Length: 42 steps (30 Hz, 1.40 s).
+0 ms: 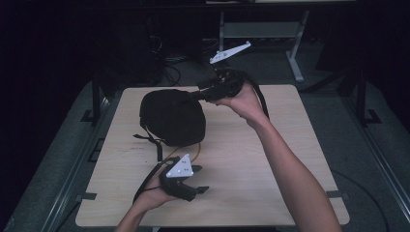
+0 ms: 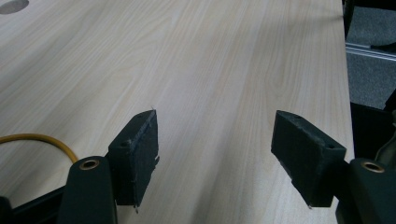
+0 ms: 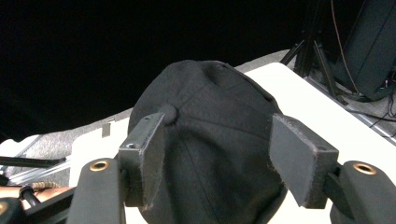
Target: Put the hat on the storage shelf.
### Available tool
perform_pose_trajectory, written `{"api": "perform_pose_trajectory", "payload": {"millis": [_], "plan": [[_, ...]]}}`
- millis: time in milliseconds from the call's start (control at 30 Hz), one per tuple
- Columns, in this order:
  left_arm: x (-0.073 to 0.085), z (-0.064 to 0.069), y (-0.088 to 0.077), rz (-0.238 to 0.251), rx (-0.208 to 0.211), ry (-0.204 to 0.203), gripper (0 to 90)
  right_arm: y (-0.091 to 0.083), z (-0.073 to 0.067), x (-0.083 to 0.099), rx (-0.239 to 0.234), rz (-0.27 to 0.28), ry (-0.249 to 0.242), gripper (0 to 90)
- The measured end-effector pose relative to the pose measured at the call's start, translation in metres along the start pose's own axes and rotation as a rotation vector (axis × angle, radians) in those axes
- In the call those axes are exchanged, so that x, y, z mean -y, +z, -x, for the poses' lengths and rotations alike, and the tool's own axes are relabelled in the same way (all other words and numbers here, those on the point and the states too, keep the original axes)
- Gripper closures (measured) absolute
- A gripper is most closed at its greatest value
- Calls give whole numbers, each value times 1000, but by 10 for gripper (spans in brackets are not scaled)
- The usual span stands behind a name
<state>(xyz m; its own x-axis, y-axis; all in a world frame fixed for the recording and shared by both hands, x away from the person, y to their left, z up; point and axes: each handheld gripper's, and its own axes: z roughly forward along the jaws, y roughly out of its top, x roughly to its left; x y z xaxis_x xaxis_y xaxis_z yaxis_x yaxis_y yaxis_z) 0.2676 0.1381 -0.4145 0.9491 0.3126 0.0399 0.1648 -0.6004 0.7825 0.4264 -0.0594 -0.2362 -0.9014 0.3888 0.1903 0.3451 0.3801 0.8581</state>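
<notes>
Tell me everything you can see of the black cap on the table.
The black cap is a soft, fabric-looking baseball cap with stitched panels meeting at a round button on top. It sits crown up, domed, on the far left part of the light wooden table. Dark straps trail from its near side. The right claw points at it from the far right, jaws open around the crown's outline; whether the pads touch it cannot be told.

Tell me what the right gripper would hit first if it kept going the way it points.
Most likely the black cap: it sits dead ahead between the open jaws of the right gripper, its crown button near one pad. How close is hard to judge.
</notes>
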Motion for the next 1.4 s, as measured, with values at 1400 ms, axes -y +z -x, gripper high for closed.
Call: {"api": "perform_pose_trajectory", "payload": {"millis": [1400], "plan": [[-1, 2, 8, 4, -35, -10, 268, -77, 28, 86, 127, 31, 108, 202]]}}
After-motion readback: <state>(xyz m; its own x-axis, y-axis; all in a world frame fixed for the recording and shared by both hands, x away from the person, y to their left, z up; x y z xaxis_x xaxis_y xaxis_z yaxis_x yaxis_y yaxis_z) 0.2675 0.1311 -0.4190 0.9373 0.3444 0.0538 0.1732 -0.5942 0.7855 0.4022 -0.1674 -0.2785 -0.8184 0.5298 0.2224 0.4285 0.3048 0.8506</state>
